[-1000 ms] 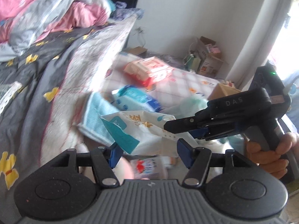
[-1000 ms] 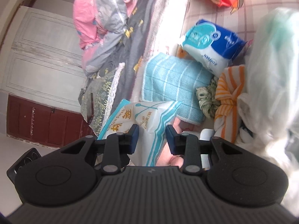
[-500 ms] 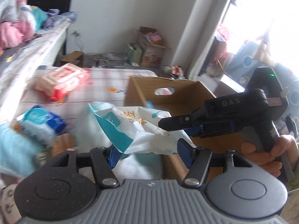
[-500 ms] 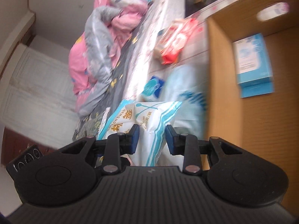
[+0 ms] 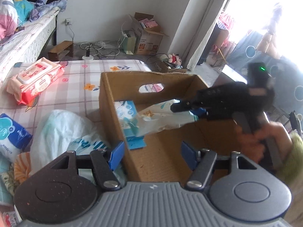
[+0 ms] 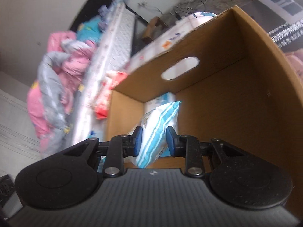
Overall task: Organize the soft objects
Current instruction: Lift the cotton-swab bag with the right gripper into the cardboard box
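While the right gripper (image 6: 153, 139) carries a striped packet (image 6: 159, 124) over the open cardboard box (image 5: 151, 75), the left gripper (image 5: 151, 154) hangs empty at the box's near edge, its jaws standing apart with nothing between them and having just opened a little further.

Far to the left gripper's left, on the checked bedspread (image 5: 79, 87), lie a red wipes pack (image 5: 34, 79) and a blue-and-white pack (image 5: 11, 134); nearer, just left of its left finger, sits a crumpled white plastic bag (image 5: 62, 126). Ahead of it, against the box's left wall, a light blue tissue pack (image 5: 126, 113) already rests on the floor of the box. To its right, the right gripper reaches in from that side, its jaws narrow and pinching the packet by one end, having just been closing slightly on it; the packet's free end droops towards the tissue pack.

Done well, the step in hand would mean lowering the packet until it nearly rests on the box floor beside the tissue pack, then opening the jaws, so that it lands flat and leaves room. The soft wrapper may cling to a pad, so a clean, full release looks wise.
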A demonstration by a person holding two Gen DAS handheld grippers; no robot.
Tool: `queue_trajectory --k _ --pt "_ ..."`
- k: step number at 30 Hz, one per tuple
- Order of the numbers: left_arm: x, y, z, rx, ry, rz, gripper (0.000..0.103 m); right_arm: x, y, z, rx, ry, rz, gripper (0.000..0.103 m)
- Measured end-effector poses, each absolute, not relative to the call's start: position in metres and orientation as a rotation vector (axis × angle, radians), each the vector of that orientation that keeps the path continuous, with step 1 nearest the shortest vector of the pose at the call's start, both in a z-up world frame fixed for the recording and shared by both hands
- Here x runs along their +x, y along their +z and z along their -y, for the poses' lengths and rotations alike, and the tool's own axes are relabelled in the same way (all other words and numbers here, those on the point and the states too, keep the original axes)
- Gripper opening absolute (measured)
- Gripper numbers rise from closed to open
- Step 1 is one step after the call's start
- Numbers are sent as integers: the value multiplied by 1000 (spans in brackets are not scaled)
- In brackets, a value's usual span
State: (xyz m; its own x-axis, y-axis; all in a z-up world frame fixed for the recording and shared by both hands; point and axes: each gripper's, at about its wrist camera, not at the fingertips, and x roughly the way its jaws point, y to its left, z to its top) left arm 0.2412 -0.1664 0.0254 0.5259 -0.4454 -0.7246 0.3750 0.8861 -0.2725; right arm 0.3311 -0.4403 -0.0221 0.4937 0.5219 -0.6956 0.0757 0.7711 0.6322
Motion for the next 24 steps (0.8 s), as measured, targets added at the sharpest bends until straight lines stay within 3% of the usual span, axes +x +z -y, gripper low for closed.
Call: queue_trajectory --k 8,11,14,16,18,21,24 --pt "225 30 130 -109 -411 -878 68 399 -37 409 96 244 -1056 28" --pt "223 32 120 -120 -393 -872 68 408 -39 403 22 190 -1024 28" --pt "219 33 111 -121 -382 -862 69 403 -36 419 276 176 -1054 35" --pt "217 33 106 -121 -383 -859 69 394 -40 436 539 176 -1111 51" --pt "215 32 100 -128 -386 -854 69 380 -50 447 775 175 -1167 58" --pt "212 31 93 -136 -386 -849 70 361 -68 452 992 128 -1224 78" --pt "209 29 85 -146 -386 -848 70 349 -91 446 1114 32 -1267 82"
